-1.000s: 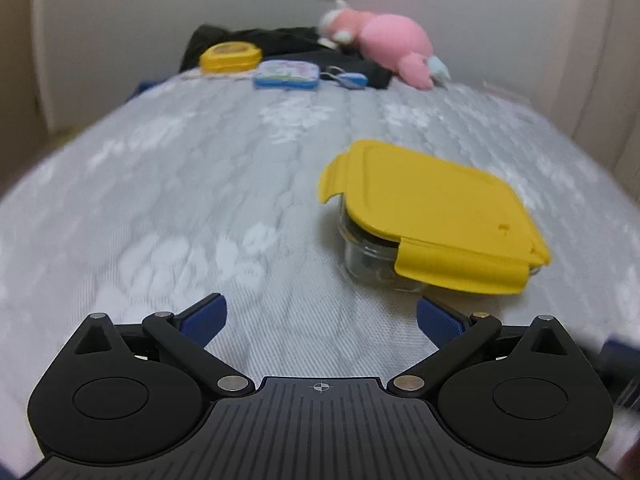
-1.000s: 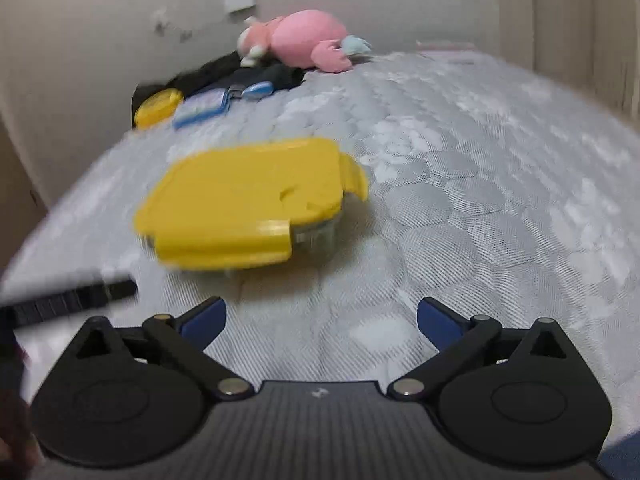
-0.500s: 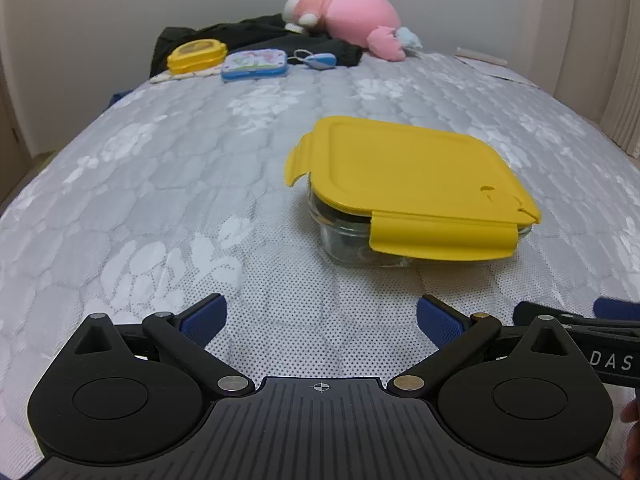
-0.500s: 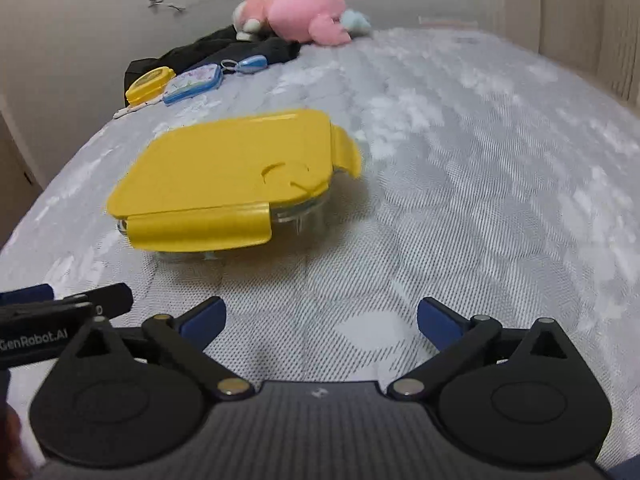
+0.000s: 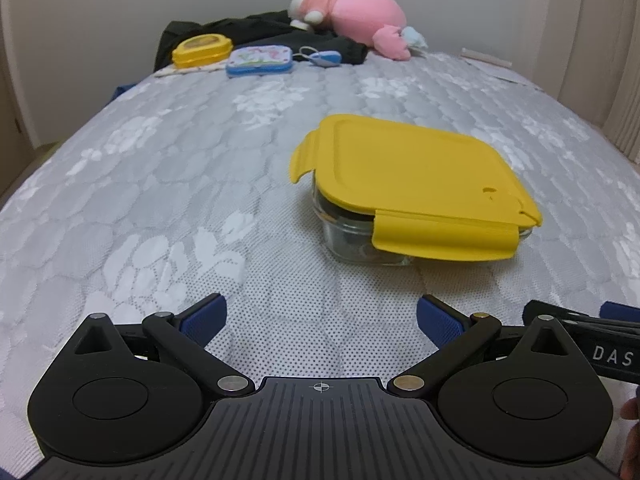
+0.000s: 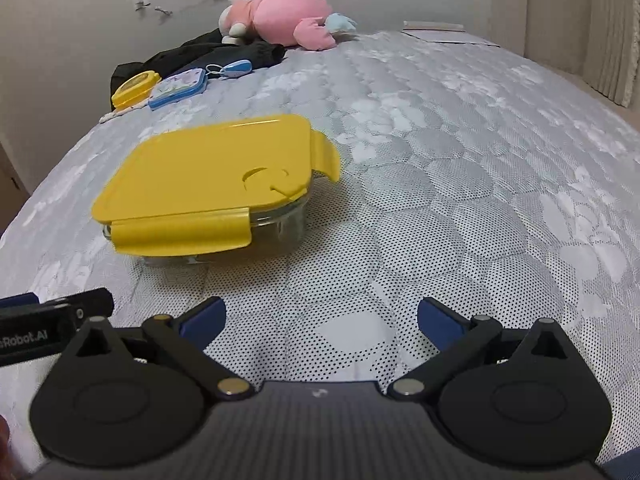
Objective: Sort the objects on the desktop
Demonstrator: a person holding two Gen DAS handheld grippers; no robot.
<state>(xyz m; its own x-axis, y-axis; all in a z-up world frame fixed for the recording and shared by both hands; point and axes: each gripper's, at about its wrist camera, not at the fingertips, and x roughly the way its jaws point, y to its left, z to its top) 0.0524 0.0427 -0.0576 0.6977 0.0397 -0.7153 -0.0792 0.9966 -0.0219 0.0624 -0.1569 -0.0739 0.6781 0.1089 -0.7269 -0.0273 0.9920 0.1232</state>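
Note:
A glass container with a yellow lid (image 5: 412,176) sits on the grey patterned mattress (image 5: 180,184), ahead and right of my left gripper (image 5: 320,316). In the right wrist view the same container (image 6: 208,176) lies ahead and left of my right gripper (image 6: 320,316). The lid's side flaps stick out, unlatched. Both grippers are open and empty, low over the mattress, side by side. At the far end lie a small yellow box (image 5: 202,50), a blue tin (image 5: 260,61) and a blue keyring item (image 5: 326,58).
A pink plush toy (image 5: 352,20) and black clothing (image 5: 256,36) lie at the head of the mattress by the wall. Papers (image 5: 486,63) lie at the far right edge. A curtain (image 6: 600,40) hangs on the right.
Both grippers have steadied and drawn slightly closer to the container; earlier frames were blurred with motion. The right gripper's tip now shows at the left view's right edge. Jaws stayed open.

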